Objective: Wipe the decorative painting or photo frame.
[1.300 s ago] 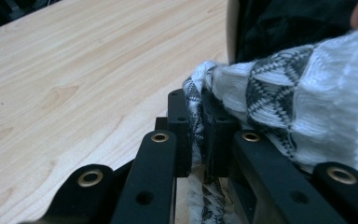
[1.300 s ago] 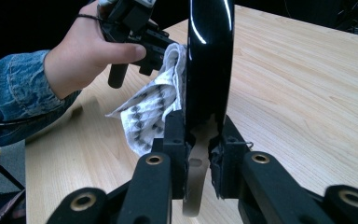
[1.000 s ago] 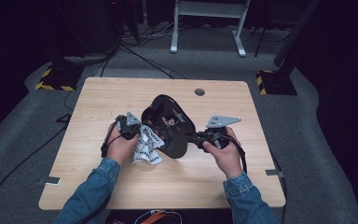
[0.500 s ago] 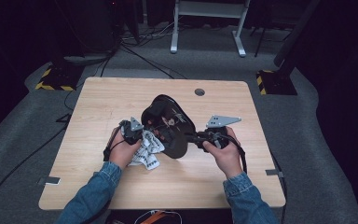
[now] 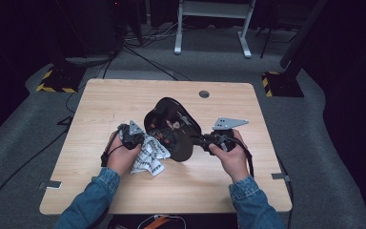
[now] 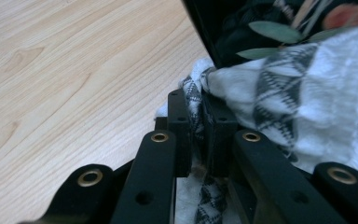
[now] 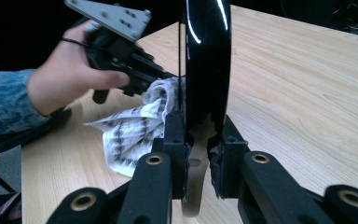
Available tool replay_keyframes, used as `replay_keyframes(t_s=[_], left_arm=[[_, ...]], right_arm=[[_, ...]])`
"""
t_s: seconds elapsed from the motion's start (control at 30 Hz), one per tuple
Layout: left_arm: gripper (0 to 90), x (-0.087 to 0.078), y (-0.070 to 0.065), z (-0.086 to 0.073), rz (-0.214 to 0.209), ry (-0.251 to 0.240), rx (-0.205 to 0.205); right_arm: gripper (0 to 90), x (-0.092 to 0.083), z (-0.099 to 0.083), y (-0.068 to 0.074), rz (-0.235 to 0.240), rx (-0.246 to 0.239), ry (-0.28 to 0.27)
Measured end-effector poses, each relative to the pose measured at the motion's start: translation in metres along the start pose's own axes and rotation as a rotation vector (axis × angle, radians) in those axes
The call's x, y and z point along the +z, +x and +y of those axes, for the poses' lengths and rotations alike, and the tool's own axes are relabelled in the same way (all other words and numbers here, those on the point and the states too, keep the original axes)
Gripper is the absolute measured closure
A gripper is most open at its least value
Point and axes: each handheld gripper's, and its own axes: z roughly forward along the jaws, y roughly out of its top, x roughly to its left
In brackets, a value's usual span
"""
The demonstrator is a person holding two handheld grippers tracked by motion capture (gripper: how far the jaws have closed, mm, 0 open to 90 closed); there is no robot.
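**Black plate held on edge while patterned cloth is pressed to it**

The right gripper [image 7: 198,140] has its jaws clamped on the rim of a glossy black plate [image 5: 171,129], which rises on edge straight ahead of it. In the high view the dish tilts up off the wooden table [image 5: 276,191] with its decorated face turned upward. This hold appears meant to steady the plate and expose its surface for wiping.

The left gripper [image 6: 198,135] is closed tight on a bunched fold of cloth [image 6: 307,93], which spills ahead and to the right of its jaws against the plate's edge. In the right gripper view the cloth [image 7: 135,130] lies just beside the plate, under the left gripper [image 7: 126,70], trailing onto the table.

Materials: the plate is hard, smooth and highly reflective, with a thin curved rim; a leaf motif shows on its face in the left gripper view. The cloth is soft, white, woven, with a dark geometric pattern, and crumples readily. The tabletop is pale wood-grain laminate, matte.

Judgement: wiping is in progress; the thin glossy rim could slip from a two-pad grip.
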Motion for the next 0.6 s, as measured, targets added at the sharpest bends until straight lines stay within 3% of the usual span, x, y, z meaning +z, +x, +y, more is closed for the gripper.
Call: replay_keyframes(t_s=[0.03,0.13,0.27,0.43,0.6], left_arm=[[82.9,0.000,0.000,0.000,0.000,0.000,0.000],[82.6,-0.026,0.004,0.000,-0.043,-0.047,-0.010],[82.5,-0.051,0.003,0.001,-0.051,-0.079,-0.007],[82.4,-0.068,0.002,0.000,-0.055,-0.094,0.007],[82.2,-0.092,0.010,-0.006,-0.068,-0.096,0.005]], right_arm=[[79.0,0.000,0.000,0.000,0.000,0.000,0.000],[79.1,0.000,0.000,0.001,-0.003,-0.006,0.000],[79.1,0.001,0.001,0.003,-0.004,-0.013,0.002],[79.1,0.001,0.001,0.003,-0.004,-0.011,0.002],[79.1,0.001,0.001,0.003,-0.004,-0.011,0.003]])
